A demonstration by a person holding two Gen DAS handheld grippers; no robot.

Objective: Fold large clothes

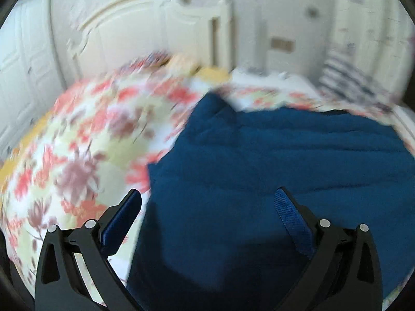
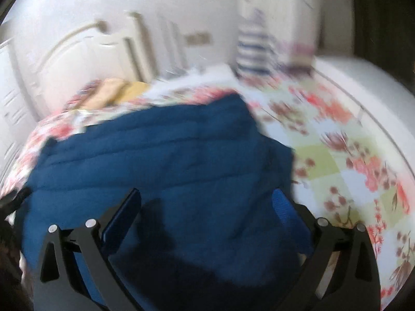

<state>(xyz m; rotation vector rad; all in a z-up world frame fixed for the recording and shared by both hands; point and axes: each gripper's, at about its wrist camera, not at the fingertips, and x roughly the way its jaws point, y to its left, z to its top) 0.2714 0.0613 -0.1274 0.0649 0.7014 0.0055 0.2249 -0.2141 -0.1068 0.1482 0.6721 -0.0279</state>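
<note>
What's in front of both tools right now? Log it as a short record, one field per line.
setting: bed with floral sheet, white headboard behind
garment: dark blue quilted garment, spread on the sheet, creased
left tool: open, above the garment's left edge, gripping nothing
right tool: open, above the garment's right part, gripping nothing
other items: striped cloth at the far side of the bed; yellow fabric near the headboard
image quality: motion blur in both views, fine detail unreadable
</note>
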